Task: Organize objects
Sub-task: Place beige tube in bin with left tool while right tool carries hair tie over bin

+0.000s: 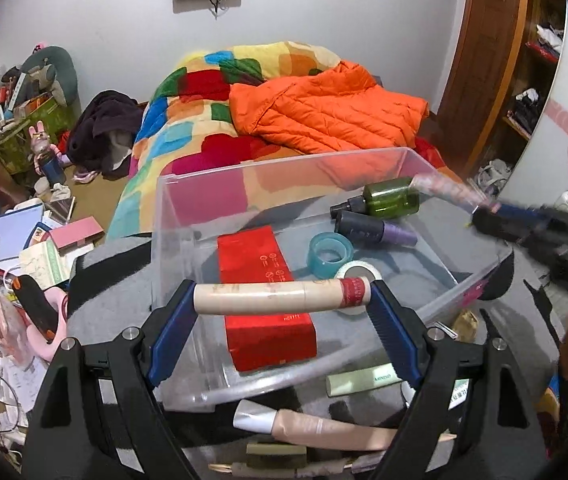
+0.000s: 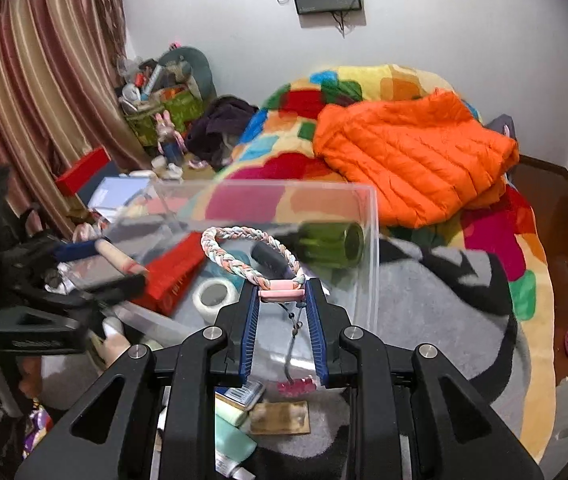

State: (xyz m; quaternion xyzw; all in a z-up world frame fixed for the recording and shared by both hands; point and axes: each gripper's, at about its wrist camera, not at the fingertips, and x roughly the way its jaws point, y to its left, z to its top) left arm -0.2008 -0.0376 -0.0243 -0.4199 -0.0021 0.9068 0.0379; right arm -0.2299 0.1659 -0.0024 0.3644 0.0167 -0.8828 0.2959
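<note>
Held lengthwise between the left gripper's (image 1: 284, 300) wide fingers, low center: cream tube (image 1: 280, 297), above the clear bin (image 1: 284, 168). Clamped in the right gripper's (image 2: 282, 294) narrow fingers: braided band (image 2: 244, 254), at the bin's near edge. Inside the bin: red box (image 1: 264, 292), green bottle (image 1: 390, 197), tape rolls (image 1: 330, 254).

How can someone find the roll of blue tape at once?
Look in the clear plastic bin on the bed. The blue tape lies on its floor, right of the red box. Beside it lies a white tape roll, but only this ring is see-through blue.
</note>
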